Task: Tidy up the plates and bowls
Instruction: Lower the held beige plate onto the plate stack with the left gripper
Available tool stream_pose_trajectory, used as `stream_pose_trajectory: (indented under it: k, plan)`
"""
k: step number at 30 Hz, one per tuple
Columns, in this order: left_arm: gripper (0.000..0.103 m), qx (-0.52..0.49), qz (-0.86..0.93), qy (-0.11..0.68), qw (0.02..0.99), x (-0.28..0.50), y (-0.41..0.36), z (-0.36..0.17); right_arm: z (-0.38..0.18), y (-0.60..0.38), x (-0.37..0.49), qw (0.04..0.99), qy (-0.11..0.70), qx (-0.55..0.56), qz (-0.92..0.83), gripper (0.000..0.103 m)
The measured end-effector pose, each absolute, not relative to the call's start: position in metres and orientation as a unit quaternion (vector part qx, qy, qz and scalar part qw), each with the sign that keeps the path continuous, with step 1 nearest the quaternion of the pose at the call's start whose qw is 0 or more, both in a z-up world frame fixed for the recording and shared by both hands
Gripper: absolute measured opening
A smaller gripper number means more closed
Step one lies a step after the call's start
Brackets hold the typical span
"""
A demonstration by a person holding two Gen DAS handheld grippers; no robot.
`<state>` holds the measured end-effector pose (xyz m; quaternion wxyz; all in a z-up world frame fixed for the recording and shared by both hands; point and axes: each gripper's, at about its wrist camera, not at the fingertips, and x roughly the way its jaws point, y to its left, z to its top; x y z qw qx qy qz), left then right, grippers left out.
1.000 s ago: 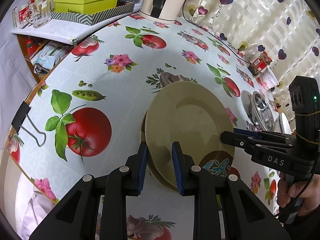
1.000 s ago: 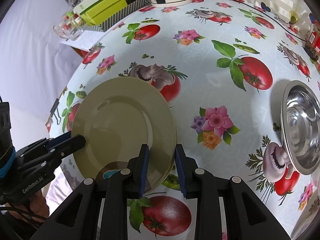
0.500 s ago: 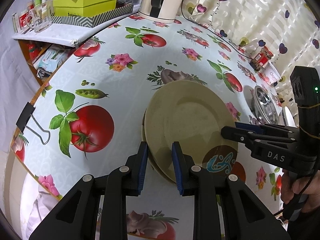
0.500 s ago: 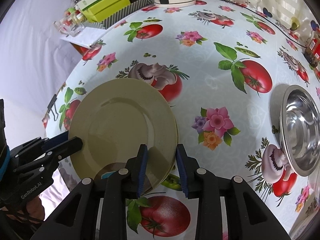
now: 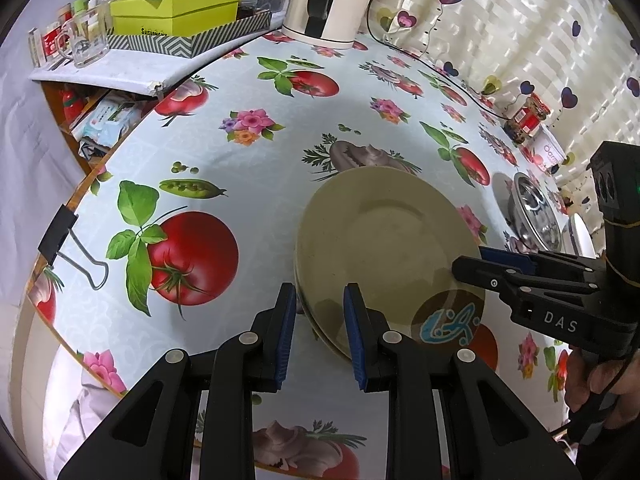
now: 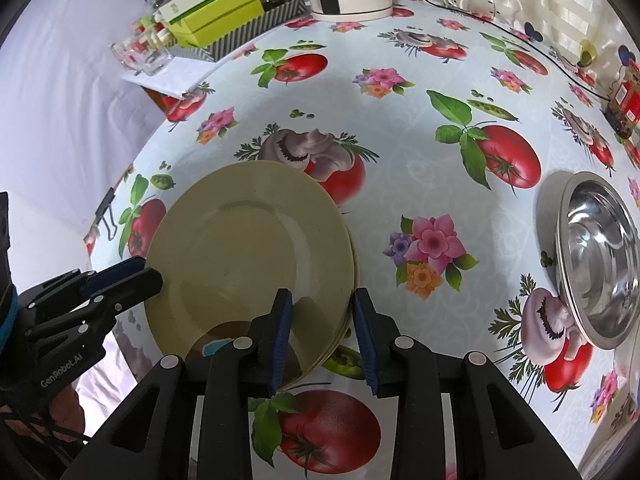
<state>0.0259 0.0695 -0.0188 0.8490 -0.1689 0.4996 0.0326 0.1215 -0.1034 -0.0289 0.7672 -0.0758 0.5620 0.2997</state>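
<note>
Plates of olive-green plastic, round and stacked (image 5: 384, 248), lie in the lower middle of the left wrist view, on the desk with its tomato-and-flower oilcloth (image 5: 248, 184). How many plates the stack holds is hard to count; only two or three rims show at its edge. The left hand-held gripper (image 5: 320, 332) has the near rim of the stack between its blue pads, but a gap shows on both sides, so it looks released, not clenched. The right hand-held gripper (image 6: 324, 332) stands the same way over the opposite rim, in the lower middle of the right wrist view, with open space beside each pad. A brown and blue round mark on the top plate (image 5: 450, 318) is partly covered there by the finger. The shiny steel bowl (image 6: 604, 256) at the right edge is cut off by the frame.
</note>
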Motion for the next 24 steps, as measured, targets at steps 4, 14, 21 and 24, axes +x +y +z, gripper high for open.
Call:
stream_pose_trajectory:
  k: [4, 14, 21, 24]
  plan:
    - [0.025, -0.170, 0.031, 0.500, 0.849, 0.026, 0.069, -0.019, -0.028, -0.104, 0.118, 0.769, 0.559, -0.078, 0.298, 0.031]
    - [0.025, -0.176, 0.032, 0.492, 0.852, 0.029, 0.075, -0.019, -0.026, -0.114, 0.118, 0.778, 0.553, -0.068, 0.289, 0.032]
    - [0.025, -0.179, 0.020, 0.488, 0.854, 0.033, 0.076, -0.021, -0.025, -0.116, 0.118, 0.787, 0.543, -0.057, 0.289, 0.029]
    - [0.025, -0.176, 0.019, 0.489, 0.854, 0.032, 0.075, -0.021, -0.026, -0.114, 0.116, 0.784, 0.542, -0.054, 0.298, 0.021]
